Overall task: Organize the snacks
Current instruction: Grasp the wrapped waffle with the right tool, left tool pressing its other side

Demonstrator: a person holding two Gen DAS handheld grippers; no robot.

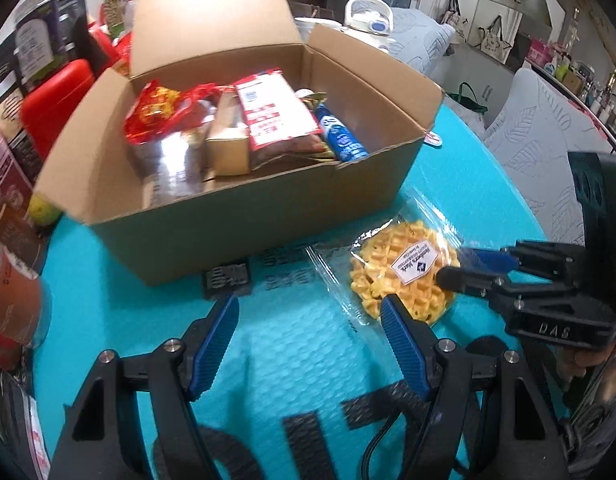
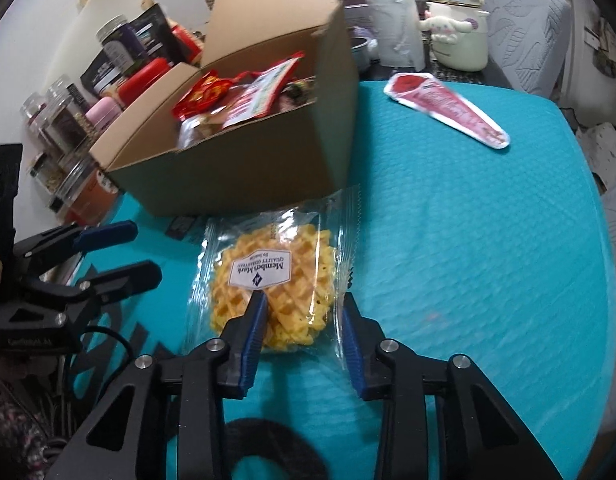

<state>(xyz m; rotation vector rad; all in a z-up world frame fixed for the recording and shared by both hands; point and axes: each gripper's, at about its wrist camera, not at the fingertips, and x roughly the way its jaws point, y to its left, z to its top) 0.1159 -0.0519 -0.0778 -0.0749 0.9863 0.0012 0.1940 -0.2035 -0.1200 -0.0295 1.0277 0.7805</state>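
Observation:
An open cardboard box (image 1: pixel 236 216) (image 2: pixel 244 176) holds several snack packs on the teal mat. A wrapped yellow waffle (image 1: pixel 400 272) (image 2: pixel 276 280) lies flat on the mat in front of the box. My right gripper (image 2: pixel 304 300) (image 1: pixel 464 266) is open, its fingers straddling the waffle's near edge. My left gripper (image 1: pixel 310 312) (image 2: pixel 142 250) is open and empty over the mat, just left of the waffle. A red-and-white wedge snack pack (image 2: pixel 448 108) lies on the mat to the right of the box.
Jars, bottles and a red container (image 1: pixel 56 104) crowd the left side beyond the box. A cream kettle (image 2: pixel 456 16) stands behind the mat. Grey cushioned chairs (image 1: pixel 548 136) are to the right.

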